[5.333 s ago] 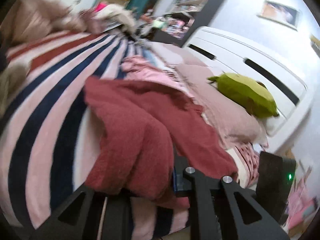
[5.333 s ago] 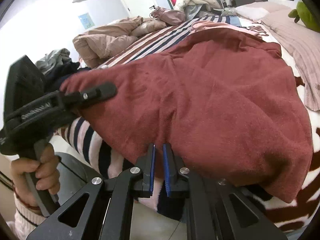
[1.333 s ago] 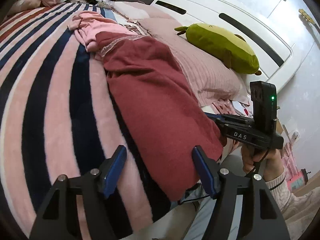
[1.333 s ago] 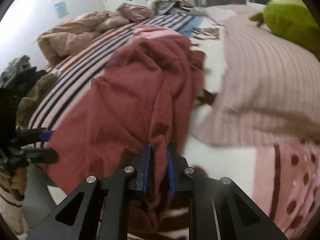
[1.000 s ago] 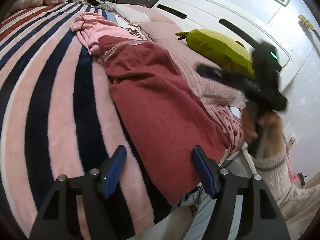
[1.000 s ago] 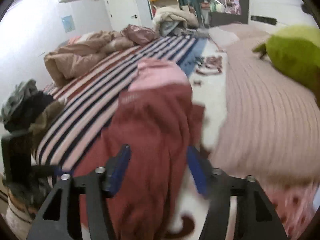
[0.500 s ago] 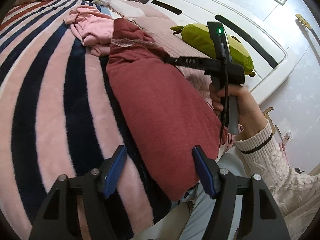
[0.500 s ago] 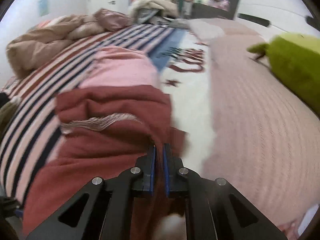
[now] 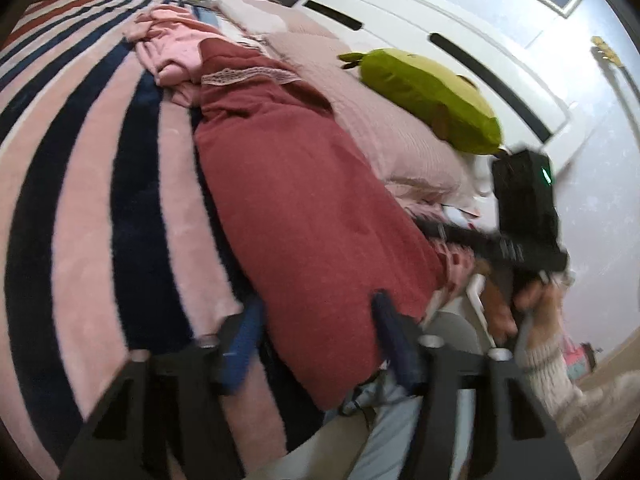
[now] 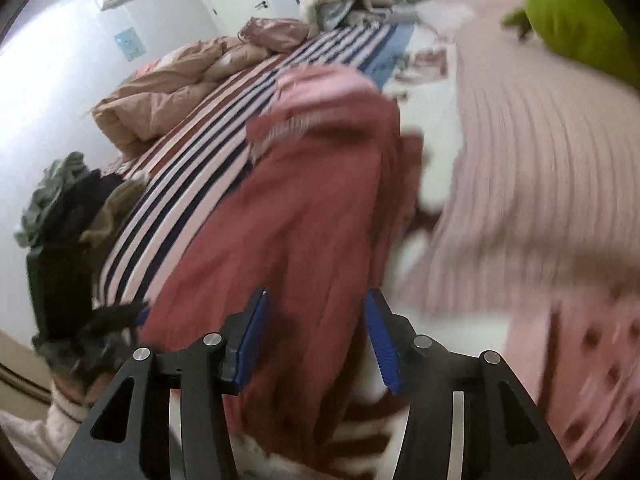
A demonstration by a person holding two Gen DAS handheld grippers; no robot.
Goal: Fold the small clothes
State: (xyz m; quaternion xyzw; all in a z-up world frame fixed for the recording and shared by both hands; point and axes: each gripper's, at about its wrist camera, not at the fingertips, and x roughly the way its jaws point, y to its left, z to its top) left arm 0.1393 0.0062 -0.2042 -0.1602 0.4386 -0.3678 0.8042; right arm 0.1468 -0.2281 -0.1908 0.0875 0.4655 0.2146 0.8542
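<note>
**Both jaws wide over the red garment**

Both grippers stand wide open and hold nothing. A striped blanket [image 9: 100, 184] in pink and navy covers the bed, with a white headboard [image 9: 420, 40] at the far right and a green plush toy [image 9: 428, 96] on a ribbed pink pillow [image 9: 384, 128]. The red garment [image 9: 304, 216] lies folded lengthwise on the near edge, a pink garment [image 9: 172, 44] just beyond it. The left gripper [image 9: 316, 340] and right gripper [image 10: 316, 336] each hover at the garment's near end; blur hides any contact.
</note>
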